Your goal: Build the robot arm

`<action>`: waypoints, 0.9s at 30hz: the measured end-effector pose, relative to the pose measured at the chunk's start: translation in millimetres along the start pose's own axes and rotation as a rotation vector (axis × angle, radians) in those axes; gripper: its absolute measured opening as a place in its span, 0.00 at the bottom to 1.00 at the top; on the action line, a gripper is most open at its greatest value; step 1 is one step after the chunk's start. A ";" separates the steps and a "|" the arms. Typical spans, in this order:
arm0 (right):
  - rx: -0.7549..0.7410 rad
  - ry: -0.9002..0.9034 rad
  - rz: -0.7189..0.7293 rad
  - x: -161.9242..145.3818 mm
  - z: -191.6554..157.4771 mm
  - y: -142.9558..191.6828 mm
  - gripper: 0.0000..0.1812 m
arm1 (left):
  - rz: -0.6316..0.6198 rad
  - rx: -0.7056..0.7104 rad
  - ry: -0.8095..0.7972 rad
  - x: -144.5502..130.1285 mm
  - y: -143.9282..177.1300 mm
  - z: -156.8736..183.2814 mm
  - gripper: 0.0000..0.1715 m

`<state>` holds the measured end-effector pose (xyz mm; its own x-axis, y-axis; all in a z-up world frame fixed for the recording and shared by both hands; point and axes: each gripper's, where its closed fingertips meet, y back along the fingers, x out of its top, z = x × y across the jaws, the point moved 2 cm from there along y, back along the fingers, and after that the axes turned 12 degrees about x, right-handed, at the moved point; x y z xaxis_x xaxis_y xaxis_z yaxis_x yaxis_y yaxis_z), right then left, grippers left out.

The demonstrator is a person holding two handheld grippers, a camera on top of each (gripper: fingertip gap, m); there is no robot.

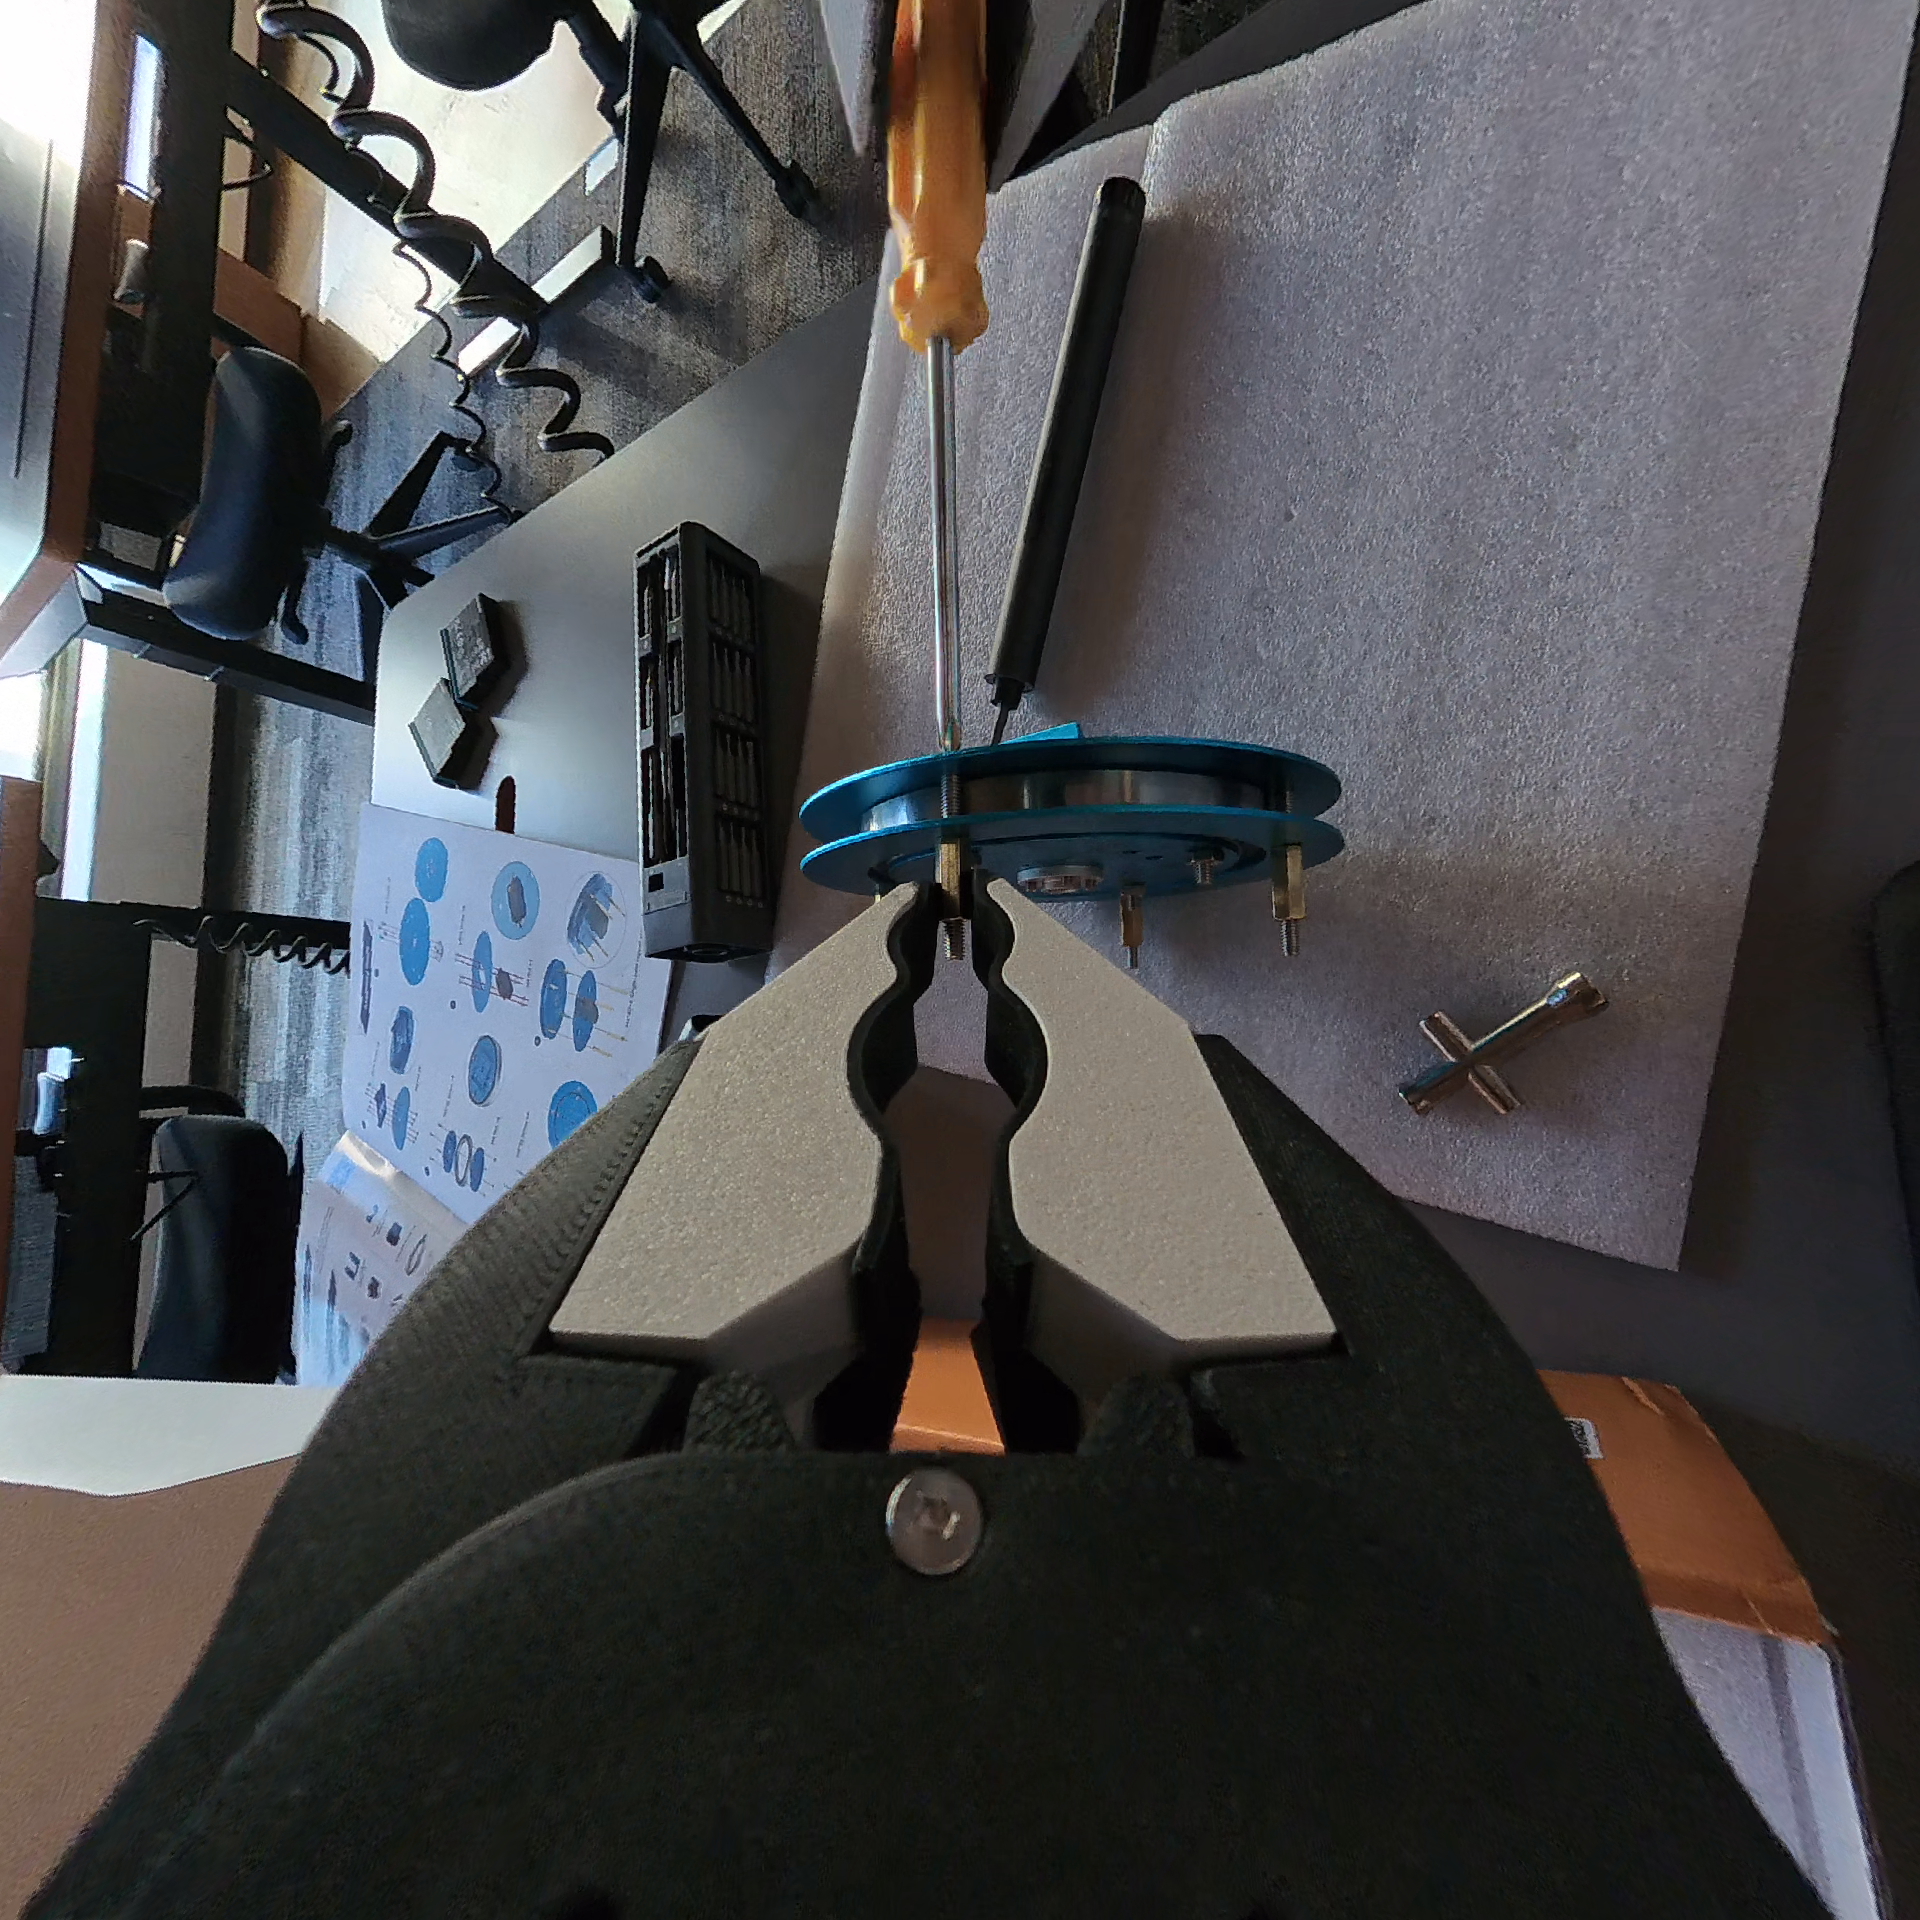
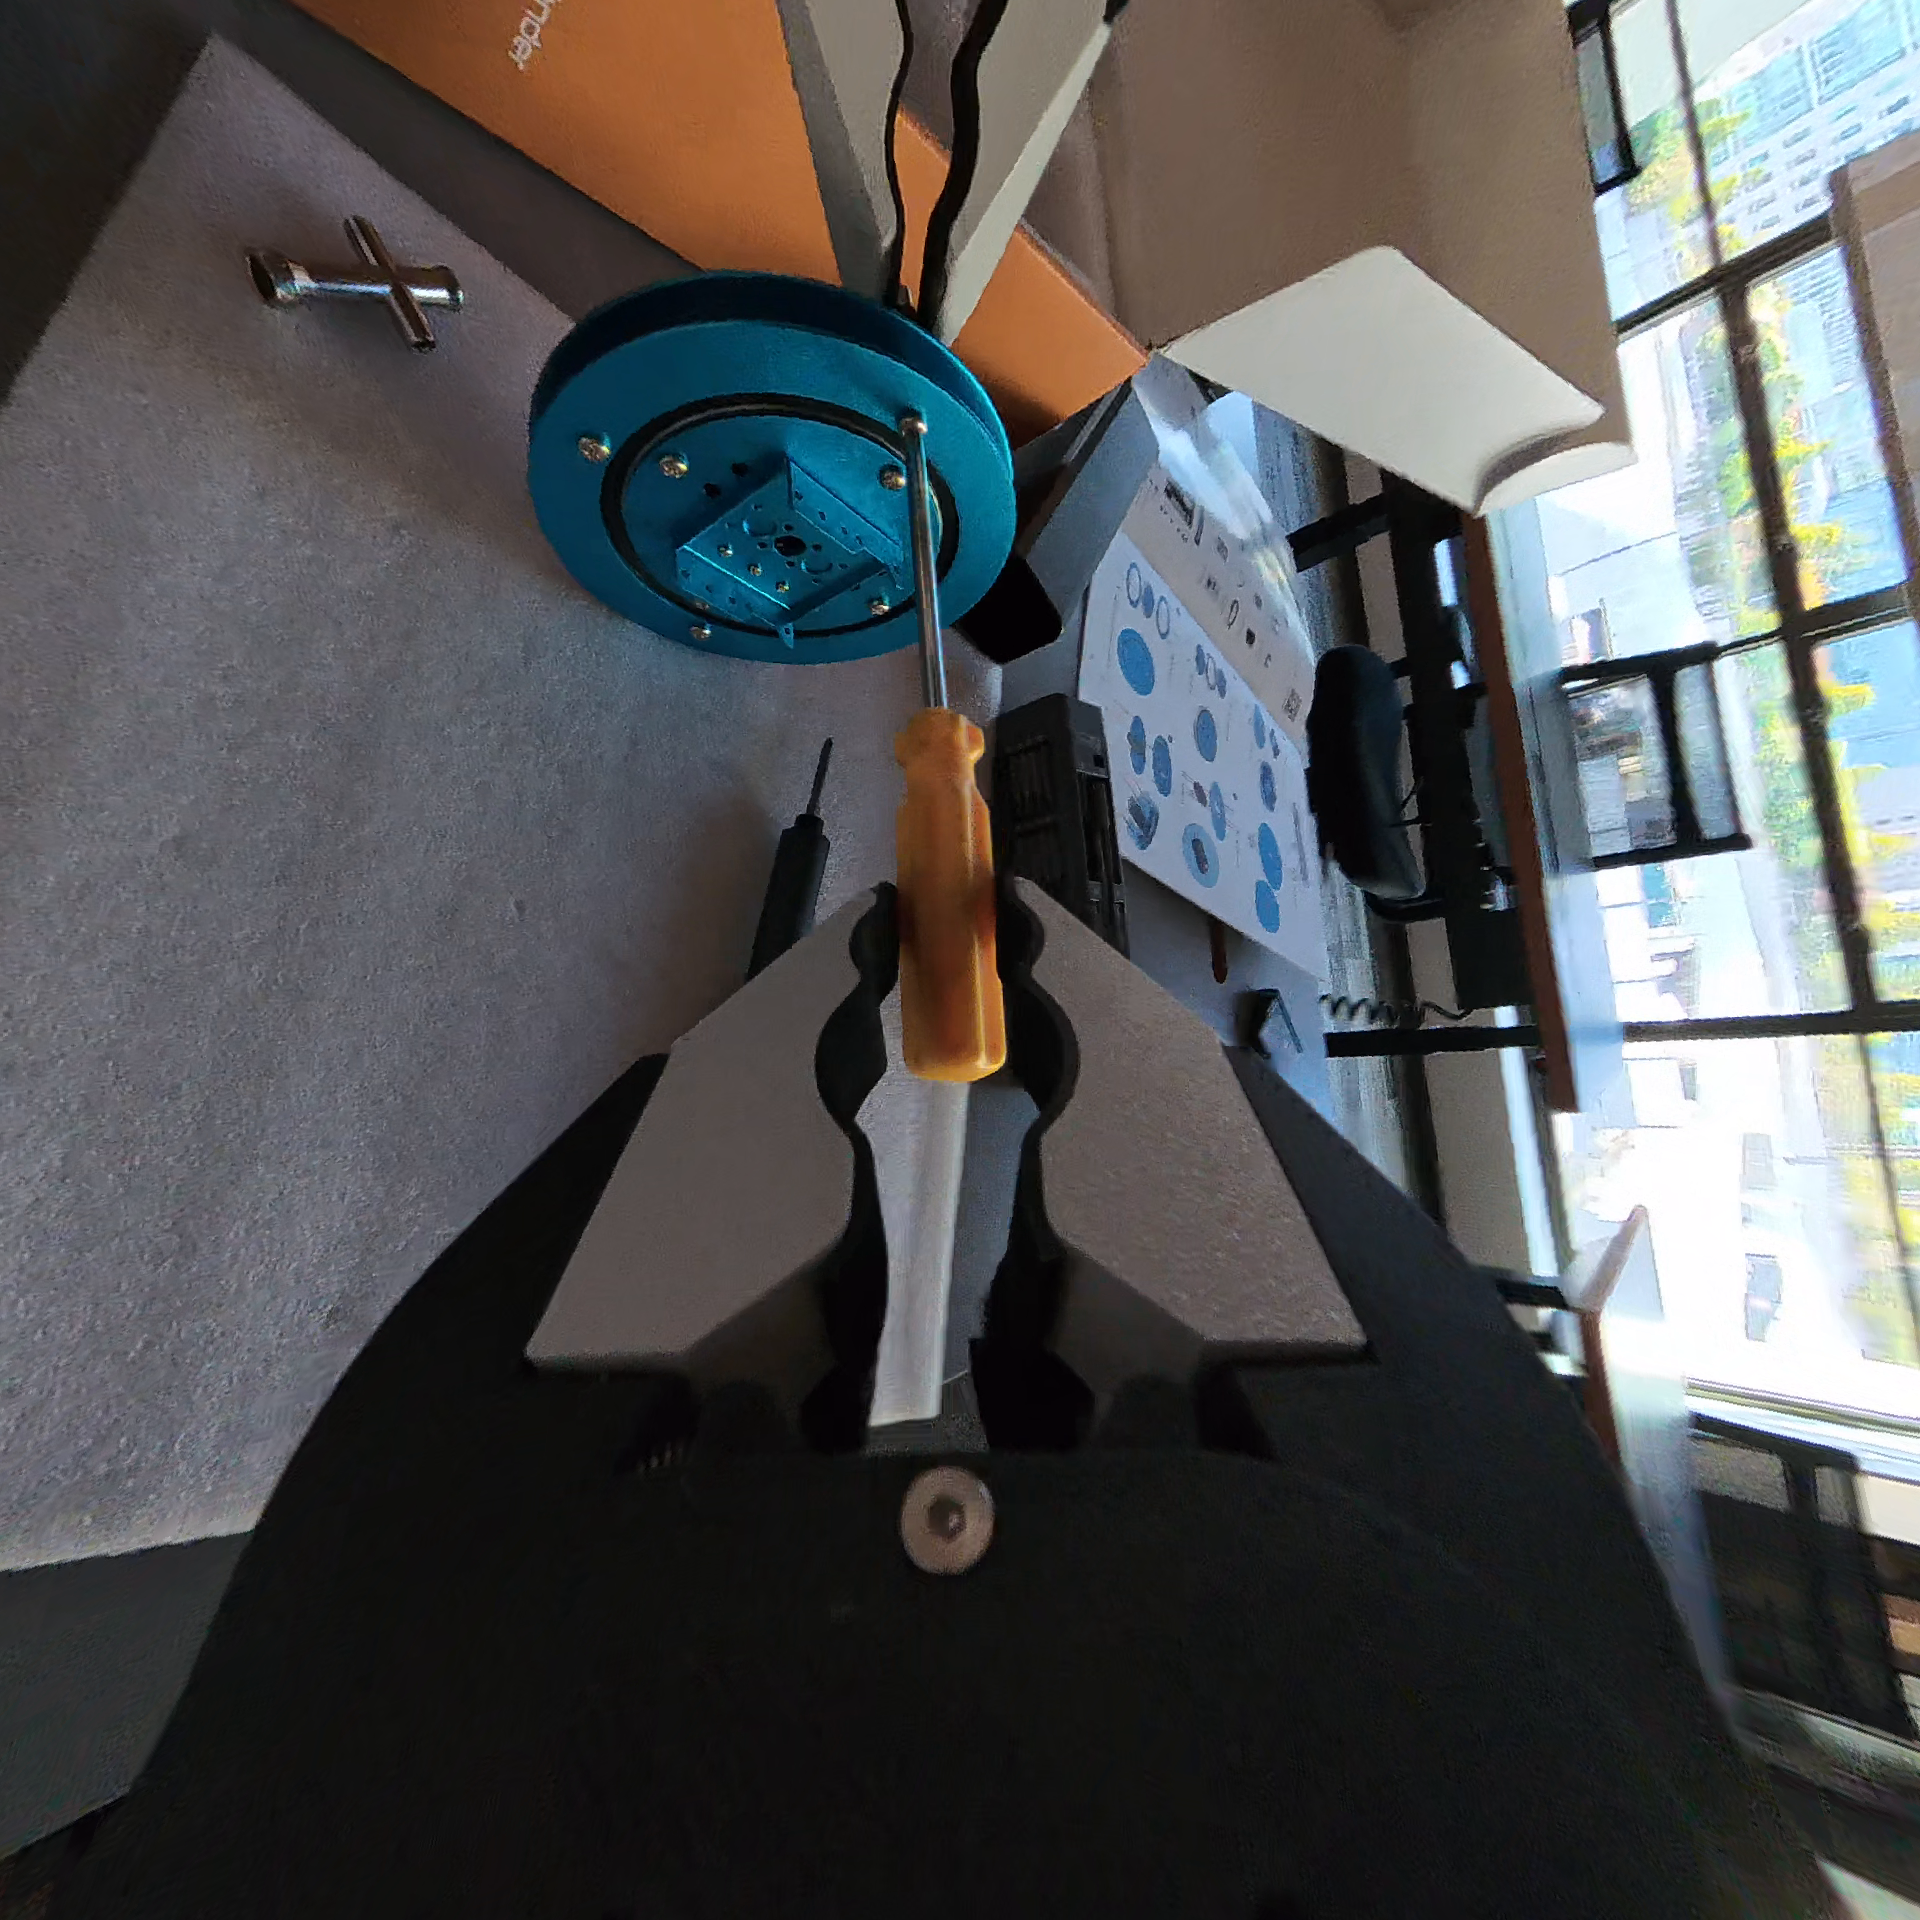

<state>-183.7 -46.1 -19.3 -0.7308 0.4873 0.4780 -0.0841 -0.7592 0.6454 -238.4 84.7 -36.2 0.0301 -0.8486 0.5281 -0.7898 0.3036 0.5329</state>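
A blue two-disc round assembly (image 1: pixel 1070 805) with brass standoffs is held over the grey foam mat (image 1: pixel 1455 520). My left gripper (image 1: pixel 954 904) is shut on one brass standoff (image 1: pixel 952 868) at the disc's edge. My right gripper (image 2: pixel 948 914) is shut on the handle of an orange screwdriver (image 2: pixel 948 894). Its shaft reaches a screw (image 2: pixel 912 424) on the top face of the blue assembly (image 2: pixel 769 468). The screwdriver (image 1: pixel 935 208) also shows in the left wrist view, its tip on the disc. The left gripper's fingers (image 2: pixel 997 166) show behind the disc in the right wrist view.
A black bit driver (image 1: pixel 1070 436) and a metal cross wrench (image 1: pixel 1501 1049) lie on the mat. A black bit case (image 1: pixel 707 738), an instruction sheet (image 1: pixel 488 997) and small black blocks (image 1: pixel 468 675) lie on the table. An orange box (image 2: pixel 665 125) borders the mat. Spacing between my two grippers at the tips: around 12 cm. Between my right fingertips and the black bit driver (image 1: pixel 1070 436) there is roughly 11 cm.
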 end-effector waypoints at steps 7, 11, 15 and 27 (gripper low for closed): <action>0.352 -0.508 0.197 -0.3 -0.9 1.1 0.10 | 0.008 0.035 -0.106 1.7 1.2 2.4 0.02; 0.447 -0.563 0.214 -8.4 6.6 -4.5 0.09 | 0.006 0.034 -0.128 2.0 -1.6 0.1 0.02; 0.435 -0.522 0.212 -9.8 4.9 -8.7 0.09 | 0.002 0.037 -0.127 0.4 -1.6 -0.7 0.02; 0.467 -0.585 0.267 1.1 5.6 -10.1 0.09 | -0.028 0.068 -0.181 -6.7 3.9 1.4 0.02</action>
<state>-179.8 -35.4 -22.0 -0.2009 0.5600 0.8038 0.4318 -0.6859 0.5858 -242.5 90.9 -38.6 -0.0532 -0.9220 0.3834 -0.8302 0.2542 0.4961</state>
